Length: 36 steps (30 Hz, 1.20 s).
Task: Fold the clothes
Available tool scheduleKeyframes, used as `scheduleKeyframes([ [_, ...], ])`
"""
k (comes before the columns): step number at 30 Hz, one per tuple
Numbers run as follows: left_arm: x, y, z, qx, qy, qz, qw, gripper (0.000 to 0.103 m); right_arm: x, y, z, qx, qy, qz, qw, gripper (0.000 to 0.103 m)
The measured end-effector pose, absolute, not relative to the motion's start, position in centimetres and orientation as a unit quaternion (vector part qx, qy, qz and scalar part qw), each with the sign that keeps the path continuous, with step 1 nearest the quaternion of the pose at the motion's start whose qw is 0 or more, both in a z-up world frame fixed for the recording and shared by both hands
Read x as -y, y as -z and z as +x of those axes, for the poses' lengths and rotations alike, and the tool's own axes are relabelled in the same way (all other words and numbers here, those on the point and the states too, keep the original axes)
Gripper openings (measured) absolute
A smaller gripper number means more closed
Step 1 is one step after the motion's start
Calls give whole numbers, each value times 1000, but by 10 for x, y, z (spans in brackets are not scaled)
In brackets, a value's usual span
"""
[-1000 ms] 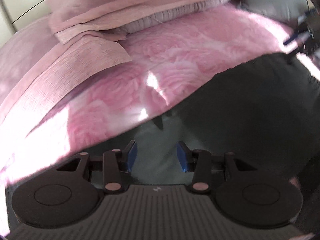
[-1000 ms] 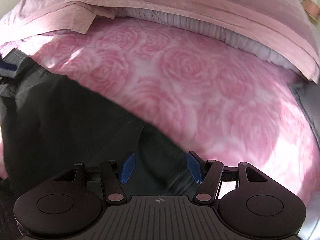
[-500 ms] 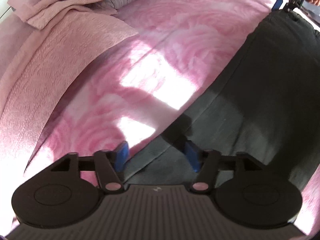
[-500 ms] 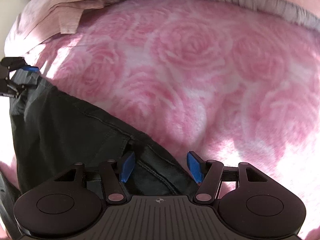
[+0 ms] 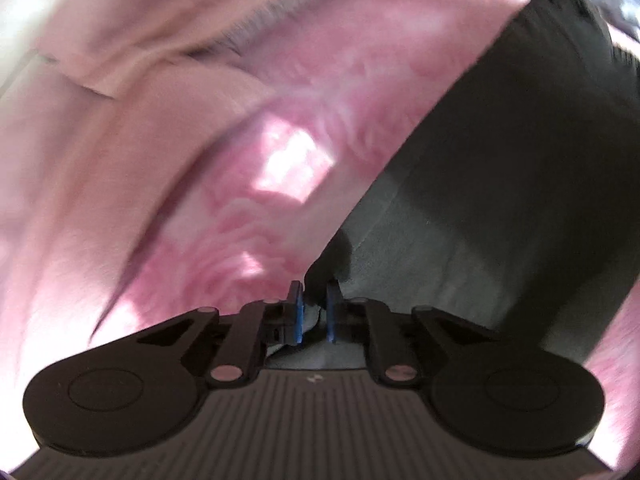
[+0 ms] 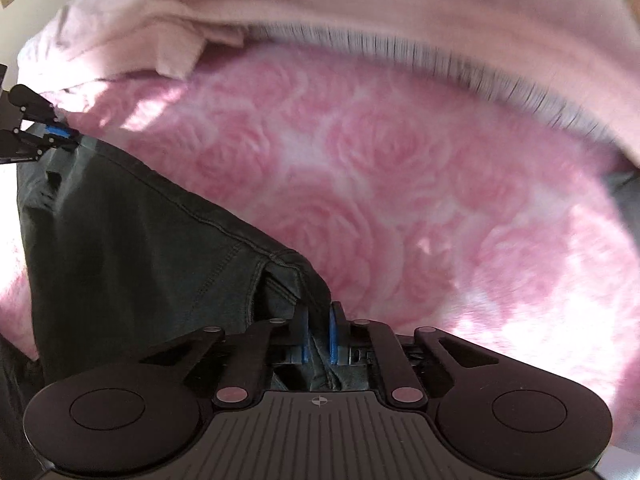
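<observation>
A dark grey garment [image 5: 472, 200] with stitched seams lies stretched across a pink rose-patterned blanket [image 6: 380, 168]. In the left wrist view my left gripper [image 5: 314, 306] is shut on one corner of the garment, cloth bunched between its blue pads. The right wrist view has my right gripper [image 6: 319, 330] shut on the opposite corner of the dark garment [image 6: 132, 248], with a fold of fabric pinched between the pads. The left gripper [image 6: 60, 134] also appears far left in the right wrist view, holding its end. The left wrist view is blurred.
A pale pink quilted cover [image 6: 360, 4] and a grey ribbed edge [image 6: 460, 68] lie heaped along the back of the bed. The same pale pink cover [image 5: 100, 92] fills the left of the left wrist view. A cream wall [image 5: 24, 4] shows at upper left.
Both grippers have gone from open around the garment's corners to shut on them. The left wrist view has shifted and blurred with motion.
</observation>
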State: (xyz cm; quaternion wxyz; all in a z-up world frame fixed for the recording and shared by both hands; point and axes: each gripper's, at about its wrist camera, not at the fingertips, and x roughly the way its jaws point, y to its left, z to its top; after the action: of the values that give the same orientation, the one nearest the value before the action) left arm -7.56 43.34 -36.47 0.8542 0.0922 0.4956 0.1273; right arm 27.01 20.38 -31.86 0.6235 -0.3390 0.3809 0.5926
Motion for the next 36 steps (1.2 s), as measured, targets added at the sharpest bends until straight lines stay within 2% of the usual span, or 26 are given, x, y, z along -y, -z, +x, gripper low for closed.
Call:
scheduleKeyframes([
  [4,-398,312,-139,-433,-169,25,885,10,-152,274,231,-316,-592,-334,662,6],
  [8,-337,272,-220,-402,-184,-55,896,9,-79,235,186,-297,-585,-312,687,5],
  [10,-299,269,-259,-414,-187,-107,884,9,-40,227,158,-302,-576,-321,688,6],
  [14,-233,299,-311,-463,-202,-231,832,14,26,253,105,-377,-509,-372,679,10],
  [15,-224,305,-317,-462,-208,-257,823,14,36,262,96,-400,-480,-373,686,18],
  [16,-215,310,-324,-460,-215,-283,814,15,47,271,88,-423,-450,-374,692,37],
  [17,-206,315,-330,-458,-222,-308,804,16,58,279,81,-445,-422,-370,698,43],
  [18,-197,321,-337,-455,-228,-334,793,17,66,280,80,-465,-407,-332,712,47],
  [21,-184,332,-352,-434,-259,-390,770,29,89,288,84,-519,-364,-211,744,47],
  [29,-232,362,-402,-298,-405,-520,690,36,137,320,125,-599,-246,140,749,47],
  [36,-257,396,-406,-225,-433,-563,667,44,148,333,142,-584,-254,173,751,47],
])
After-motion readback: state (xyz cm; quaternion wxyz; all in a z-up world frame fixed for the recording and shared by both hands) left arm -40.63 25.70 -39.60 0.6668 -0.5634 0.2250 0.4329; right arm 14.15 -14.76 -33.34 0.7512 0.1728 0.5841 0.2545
